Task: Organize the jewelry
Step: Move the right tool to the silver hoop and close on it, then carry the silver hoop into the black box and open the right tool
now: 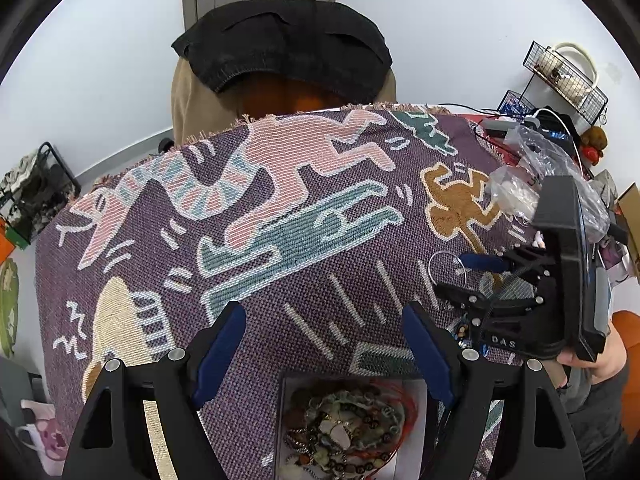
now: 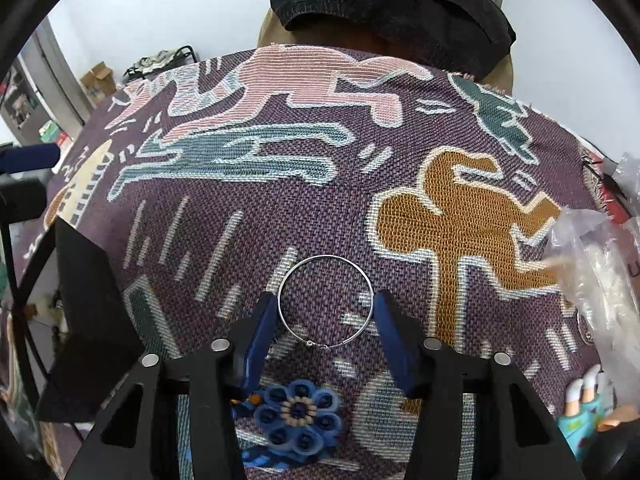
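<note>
Room: white walls, door at top of left view, table under purple woven cloth [image 2: 248, 240] with cartoon figures. Silver hoop [image 2: 326, 300] lies flat on cloth, lower centre of right view, between fingers of right gripper [image 2: 326, 312]; jaws wide, tips just beside hoop rim, contact unclear. Blue flower piece [image 2: 298, 412] near bottom, loose. Left gripper [image 1: 324, 336] jaws wide, holding nothing, above white tray [image 1: 288, 388] heaped with bead bracelets [image 1: 344, 428], bottom centre. Judgement: sorting early; hoop and flower not yet placed.
</note>
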`<state>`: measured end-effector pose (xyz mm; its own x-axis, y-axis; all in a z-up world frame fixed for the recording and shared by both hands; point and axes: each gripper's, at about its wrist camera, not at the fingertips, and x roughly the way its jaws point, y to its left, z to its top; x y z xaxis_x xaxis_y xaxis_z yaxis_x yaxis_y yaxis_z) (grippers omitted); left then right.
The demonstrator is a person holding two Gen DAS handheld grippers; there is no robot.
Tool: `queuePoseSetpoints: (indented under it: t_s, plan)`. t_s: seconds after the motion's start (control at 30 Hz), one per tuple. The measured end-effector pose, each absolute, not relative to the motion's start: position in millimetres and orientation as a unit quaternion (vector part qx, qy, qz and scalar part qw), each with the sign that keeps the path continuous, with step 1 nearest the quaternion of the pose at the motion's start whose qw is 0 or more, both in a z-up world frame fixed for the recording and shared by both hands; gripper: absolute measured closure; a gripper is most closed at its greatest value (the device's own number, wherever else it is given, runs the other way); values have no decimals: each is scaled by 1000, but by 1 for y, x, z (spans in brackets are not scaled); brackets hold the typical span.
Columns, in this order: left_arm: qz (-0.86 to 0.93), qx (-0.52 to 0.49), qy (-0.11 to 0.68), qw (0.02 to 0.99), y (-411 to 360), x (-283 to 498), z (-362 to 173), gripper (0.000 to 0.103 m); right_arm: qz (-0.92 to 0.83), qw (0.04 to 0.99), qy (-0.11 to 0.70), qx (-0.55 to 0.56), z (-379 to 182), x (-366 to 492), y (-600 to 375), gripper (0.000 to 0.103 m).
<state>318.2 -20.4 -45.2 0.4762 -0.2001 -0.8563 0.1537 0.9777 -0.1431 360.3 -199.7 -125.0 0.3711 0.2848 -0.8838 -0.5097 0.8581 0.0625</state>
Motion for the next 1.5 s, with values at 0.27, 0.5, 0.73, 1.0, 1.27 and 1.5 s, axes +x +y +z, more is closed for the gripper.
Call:
queuePoseSetpoints:
  t_s: [0.27, 0.5, 0.73, 1.0, 1.27, 1.5]
  plan:
    - [-123, -11, 511, 851, -48, 329, -49, 22, 248, 844, 473, -40, -99, 357, -241, 54]
    - [-156, 40, 549, 820, -91, 335, -59, 43, 255, 864, 433, 16, -69, 348, -281, 54]
    - [-173, 64, 586, 789, -128, 345, -78, 66, 265, 870, 412, 53, -56, 344, -301, 54]
    - [-169, 81, 627, 756, -155, 361, -110, 73, 263, 871, 408, 74, -56, 347, -316, 54]
    - [-168, 87, 631, 752, -167, 369, -118, 73, 264, 872, 404, 76, -54, 346, -318, 54]
    - [-166, 64, 626, 760, -168, 370, -118, 82, 264, 874, 401, 79, -53, 345, -320, 54]
